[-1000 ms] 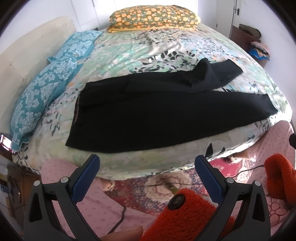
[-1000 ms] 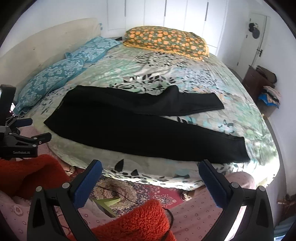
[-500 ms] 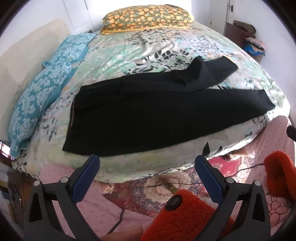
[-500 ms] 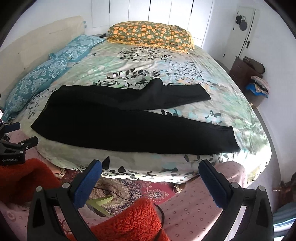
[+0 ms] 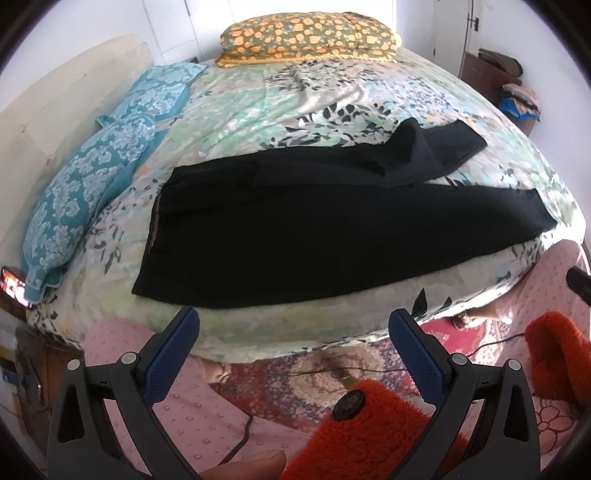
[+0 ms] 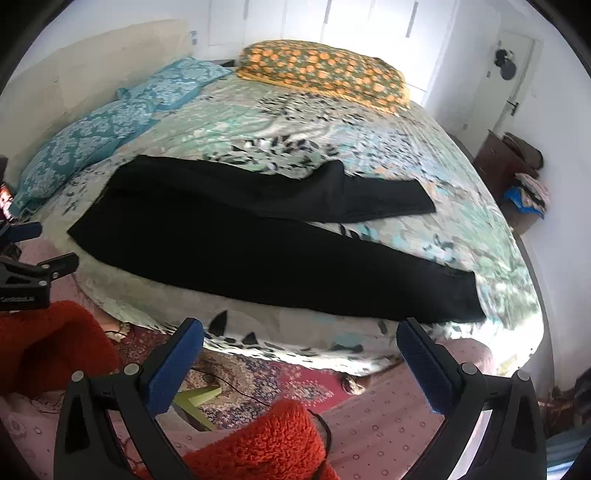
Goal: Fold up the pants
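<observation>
- The bed (image 5: pixel 258 92) fills both your views, covered in a green, white and black floral spread that hangs over the near edge toward the floor.
- The black pants (image 5: pixel 332 236) lie flat across the near half of that spread, waist end to your left, legs running right. The near leg stretches straight along the bed's edge; the far leg angles away, with a raised crease partway along it and its cuff lying flat. A strip of bedspread shows between the two cuffs in the right wrist view (image 6: pixel 258 229).
- Two teal patterned pillows (image 5: pixel 85 192) sit along the left side of the bed, beside a pale headboard (image 5: pixel 66 92); an orange-flowered pillow (image 5: pixel 306 35) rests at the far end.
- A patterned red rug (image 6: pixel 266 373) covers the floor below the near edge, with pink dotted fabric to either side of it.
- Your left gripper (image 5: pixel 293 325) hangs in front of the bed's edge, below the waist end of the pants, its blue-padded fingers (image 5: pixel 173 354) spread wide and holding nothing.
- Your right gripper (image 6: pixel 299 332) is likewise short of the bed, fingers spread wide apart and empty, the near leg just above them in view.
- Fuzzy orange-red sleeves (image 6: pixel 258 446) show at the bottom of both views.
</observation>
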Action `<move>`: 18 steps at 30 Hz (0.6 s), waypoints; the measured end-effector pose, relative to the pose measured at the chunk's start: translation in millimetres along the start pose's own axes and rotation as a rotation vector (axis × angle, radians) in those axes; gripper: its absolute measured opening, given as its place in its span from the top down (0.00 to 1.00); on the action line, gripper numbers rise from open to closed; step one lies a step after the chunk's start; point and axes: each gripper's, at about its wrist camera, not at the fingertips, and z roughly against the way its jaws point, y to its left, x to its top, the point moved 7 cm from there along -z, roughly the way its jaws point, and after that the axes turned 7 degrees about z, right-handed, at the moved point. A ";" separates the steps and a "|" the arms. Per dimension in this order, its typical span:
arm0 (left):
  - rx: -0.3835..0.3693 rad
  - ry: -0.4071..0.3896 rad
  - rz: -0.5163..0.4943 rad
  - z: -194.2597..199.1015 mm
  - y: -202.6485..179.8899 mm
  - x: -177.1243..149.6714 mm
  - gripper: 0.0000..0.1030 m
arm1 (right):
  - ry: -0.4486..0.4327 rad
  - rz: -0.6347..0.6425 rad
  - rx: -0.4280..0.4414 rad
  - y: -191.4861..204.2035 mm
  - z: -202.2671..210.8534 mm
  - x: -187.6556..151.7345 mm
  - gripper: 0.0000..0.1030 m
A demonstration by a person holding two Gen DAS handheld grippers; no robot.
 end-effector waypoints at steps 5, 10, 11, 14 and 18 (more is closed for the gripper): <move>-0.008 -0.040 0.030 6.4 6.4 5.8 0.01 | -0.055 0.089 0.085 34.5 0.9 16.7 0.00; -0.006 -0.056 0.096 6.4 22.9 10.1 0.01 | -0.091 0.135 0.133 52.6 -1.2 24.6 0.00; -0.003 -0.049 0.104 4.7 23.7 10.3 0.01 | -0.091 0.131 0.134 52.1 -2.1 24.4 0.00; -0.005 -0.039 0.106 0.2 23.6 11.4 0.01 | -0.074 0.096 0.129 43.8 -8.1 21.9 0.00; -0.026 -0.045 0.063 -1.1 9.9 12.5 0.01 | -0.038 -0.001 0.074 14.0 -15.5 14.8 0.00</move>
